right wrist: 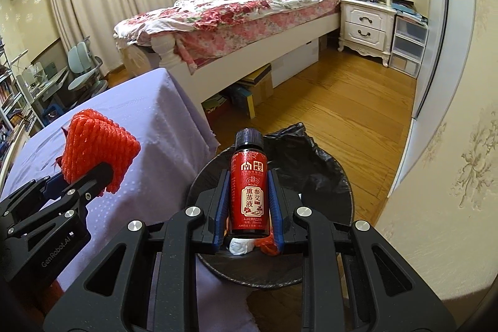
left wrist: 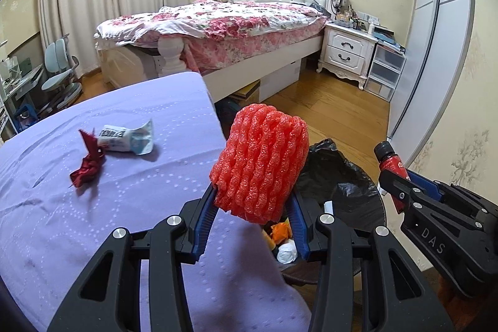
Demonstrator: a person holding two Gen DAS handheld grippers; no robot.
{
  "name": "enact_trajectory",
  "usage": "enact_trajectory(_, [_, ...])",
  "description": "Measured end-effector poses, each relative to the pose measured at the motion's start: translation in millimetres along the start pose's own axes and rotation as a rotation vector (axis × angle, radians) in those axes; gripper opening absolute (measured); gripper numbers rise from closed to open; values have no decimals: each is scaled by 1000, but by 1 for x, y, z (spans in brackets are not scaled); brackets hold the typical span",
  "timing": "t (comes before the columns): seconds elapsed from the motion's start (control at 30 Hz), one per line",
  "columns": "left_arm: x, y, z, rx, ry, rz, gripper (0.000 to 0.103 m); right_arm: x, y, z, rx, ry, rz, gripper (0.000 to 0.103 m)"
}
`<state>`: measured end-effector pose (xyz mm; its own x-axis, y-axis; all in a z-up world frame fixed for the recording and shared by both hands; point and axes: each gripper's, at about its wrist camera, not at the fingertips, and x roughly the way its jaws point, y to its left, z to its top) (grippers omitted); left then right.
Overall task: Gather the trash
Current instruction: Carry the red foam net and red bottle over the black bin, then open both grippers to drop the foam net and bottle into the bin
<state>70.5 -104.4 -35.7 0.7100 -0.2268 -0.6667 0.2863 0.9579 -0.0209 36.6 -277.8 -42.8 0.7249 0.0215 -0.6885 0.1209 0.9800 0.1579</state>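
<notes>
Tongs on the left (left wrist: 253, 201) clamp a red foam net (left wrist: 260, 162) above the tabletop's (left wrist: 93, 207) right edge; right tongs (right wrist: 248, 201) grip a small red bottle (right wrist: 248, 189) upright over the black-lined trash bin (right wrist: 330, 176). Wrapper (left wrist: 127, 137) and red ribbon (left wrist: 87, 164) lie mid-tabletop.

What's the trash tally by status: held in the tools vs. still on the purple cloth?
Held in a tool: 2, the red foam net sleeve in the left tool and the small red-labelled bottle with black cap in the right tool.
Lying on the purple tablecloth: 2, the crumpled white-and-blue wrapper and the dark red ribbon scrap.
Total: 4
</notes>
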Motion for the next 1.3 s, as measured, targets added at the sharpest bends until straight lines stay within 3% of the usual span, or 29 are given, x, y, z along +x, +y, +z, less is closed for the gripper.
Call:
enact_trajectory(0.87, [37, -39, 6, 63, 49, 1, 46, 27, -32, 11, 47, 12, -31, 23])
enact_trajectory(1.1, [37, -39, 7, 60, 53, -1, 72, 26, -33, 13, 55, 4, -46, 30])
enact_trajectory(1.17, [36, -39, 7, 61, 51, 5, 75, 24, -34, 13, 60, -8, -58, 39])
enact_trajectory(1.3, [35, -37, 6, 57, 53, 18, 78, 22, -36, 14, 63, -12, -68, 45])
